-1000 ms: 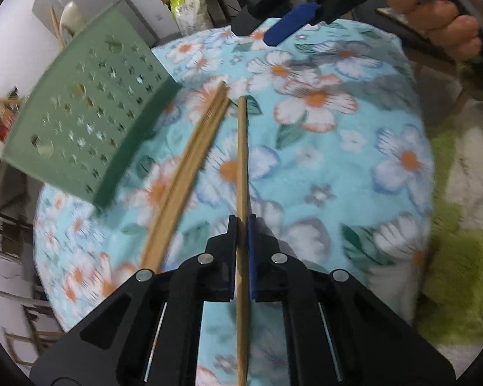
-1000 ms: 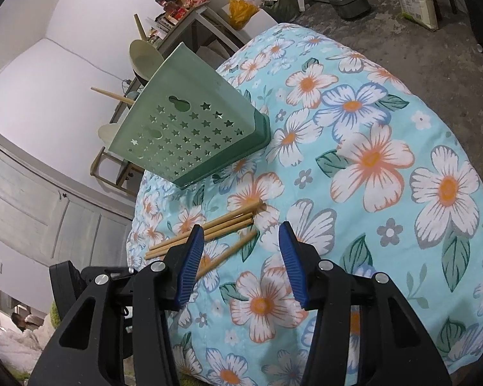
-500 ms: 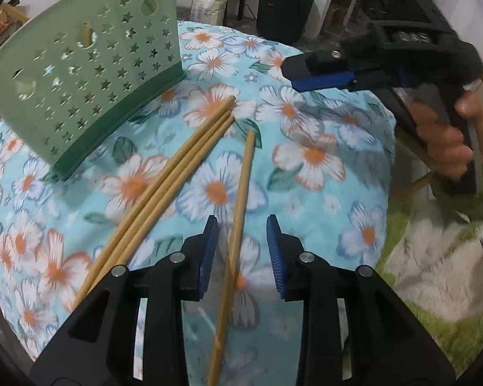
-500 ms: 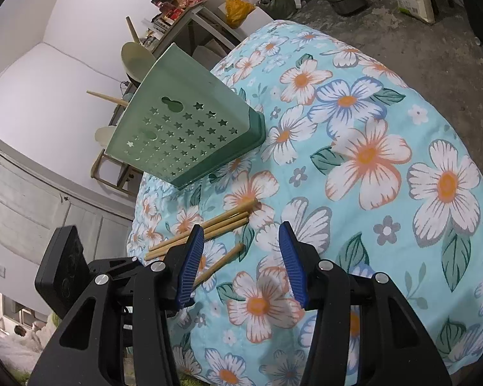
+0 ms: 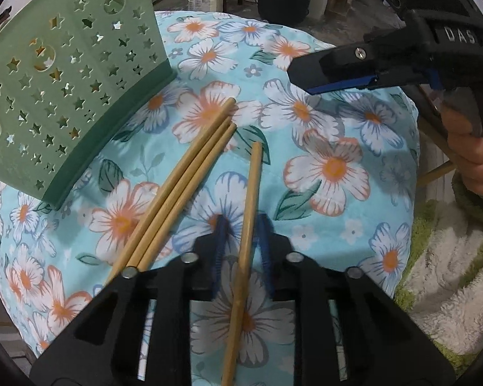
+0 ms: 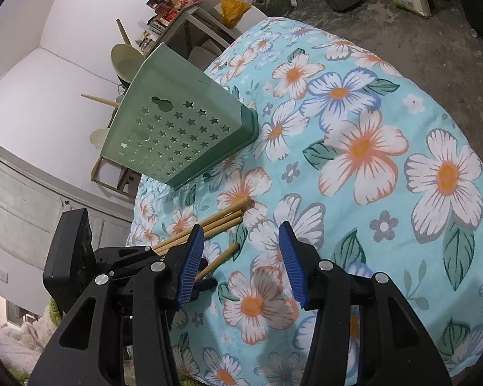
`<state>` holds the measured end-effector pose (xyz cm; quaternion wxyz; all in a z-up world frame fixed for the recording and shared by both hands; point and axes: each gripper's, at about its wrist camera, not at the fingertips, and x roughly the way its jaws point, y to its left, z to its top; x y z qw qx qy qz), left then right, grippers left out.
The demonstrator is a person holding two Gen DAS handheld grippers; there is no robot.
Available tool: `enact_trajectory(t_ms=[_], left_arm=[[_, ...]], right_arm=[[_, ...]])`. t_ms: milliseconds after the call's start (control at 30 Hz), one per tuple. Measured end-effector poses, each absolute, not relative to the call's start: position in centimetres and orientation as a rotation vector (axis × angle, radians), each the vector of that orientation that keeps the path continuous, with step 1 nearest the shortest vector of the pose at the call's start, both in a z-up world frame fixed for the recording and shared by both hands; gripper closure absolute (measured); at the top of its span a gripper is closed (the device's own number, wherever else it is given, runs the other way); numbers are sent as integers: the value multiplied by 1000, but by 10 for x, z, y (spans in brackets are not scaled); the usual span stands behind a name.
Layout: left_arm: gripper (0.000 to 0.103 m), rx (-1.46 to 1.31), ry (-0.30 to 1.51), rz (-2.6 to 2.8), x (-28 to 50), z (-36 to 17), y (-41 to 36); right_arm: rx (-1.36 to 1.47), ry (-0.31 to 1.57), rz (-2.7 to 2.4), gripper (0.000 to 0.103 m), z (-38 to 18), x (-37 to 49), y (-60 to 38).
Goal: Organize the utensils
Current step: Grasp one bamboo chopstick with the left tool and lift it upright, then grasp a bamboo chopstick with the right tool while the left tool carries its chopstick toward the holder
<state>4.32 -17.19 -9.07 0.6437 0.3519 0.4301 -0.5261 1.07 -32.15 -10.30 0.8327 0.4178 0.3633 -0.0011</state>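
In the left wrist view, the left tongs (image 5: pixel 241 241) point down at the counter, which is covered by a blue cloth with flowers (image 5: pixel 331 167). One single chopstick (image 5: pixel 246 241) lies between the two blue pads; the jaws are closing, but a small gap shows on each side of the stick, so they do not press it yet. Just beside it, on the left, three chopsticks (image 5: pixel 180 186) lie together in a bundle, and their far ends point toward the middle of the counter. Behind them, near the far left edge of the counter, stands a green utensil holder (image 5: pixel 71 90) with star-shaped holes, tilted in this view. At the upper right the right tongs (image 5: pixel 312 75) hang above the counter, and a hand (image 5: pixel 473 157) holds their handle. In the right wrist view, the right tongs (image 6: pixel 241 263) stand open with nothing between the pads. The green utensil holder (image 6: pixel 180 132) is at the far edge of the counter. The three chopsticks (image 6: pixel 222 218) lie in front of it, and the single chopstick (image 6: pixel 219 259) is partly hidden behind the left tongs (image 6: pixel 199 281).
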Motion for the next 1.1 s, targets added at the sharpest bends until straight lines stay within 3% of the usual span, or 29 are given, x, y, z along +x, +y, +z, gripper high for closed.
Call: enact_trajectory(t_ms=[167,567,1100], left_arm=[[99,815,969,-1185,40,-89,-180],[99,760,913,-1177,27,-62,-162],[99,364,797,-979,69,-2,-92]], right_arm=[[883,764,1,55,-101,9,-322],[883,737,-10,55,-96,0,-327],[886,750,46,55,-96,9,-314]])
